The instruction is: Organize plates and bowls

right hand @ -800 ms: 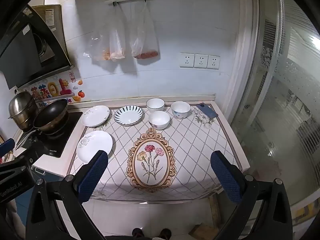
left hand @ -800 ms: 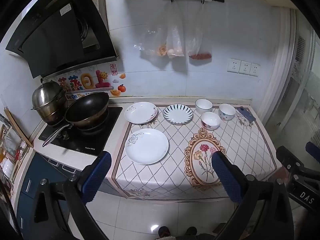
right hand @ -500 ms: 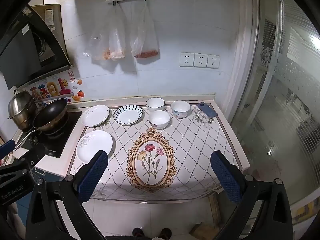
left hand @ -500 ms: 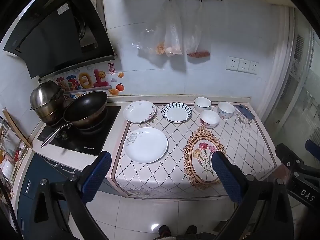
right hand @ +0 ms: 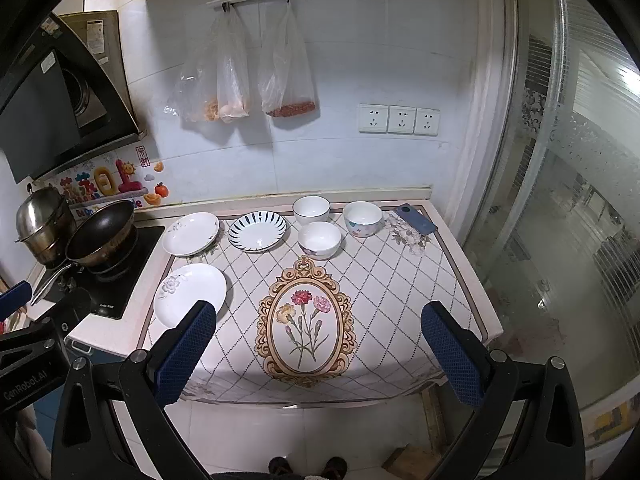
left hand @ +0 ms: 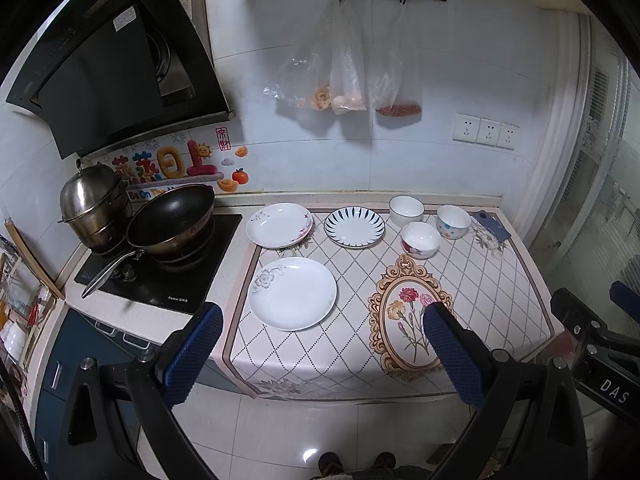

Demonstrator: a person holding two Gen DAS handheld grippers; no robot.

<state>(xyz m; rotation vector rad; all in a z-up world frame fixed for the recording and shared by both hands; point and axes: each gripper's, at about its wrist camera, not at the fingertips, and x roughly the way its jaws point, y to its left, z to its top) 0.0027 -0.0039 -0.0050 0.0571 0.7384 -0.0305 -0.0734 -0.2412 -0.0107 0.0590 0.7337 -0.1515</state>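
On the patterned cloth covering the counter [right hand: 400, 280] we see three plates and three bowls, none stacked. The large white plate with a grey flower [left hand: 292, 293] lies nearest us at the left; behind it sit a white plate with a floral rim [left hand: 279, 225] and a blue-striped white plate [left hand: 354, 227], just beside each other. To their right cluster a plain white bowl with a dark rim [left hand: 406, 210], a white bowl with red flowers [left hand: 420, 240] and a white bowl with coloured dots [left hand: 453, 222]. We hold our left gripper [left hand: 320, 354] and right gripper [right hand: 320, 354] back from the counter, both with blue-padded jaws spread wide and nothing between them. A black wok [left hand: 170, 220] sits on the stove at left.
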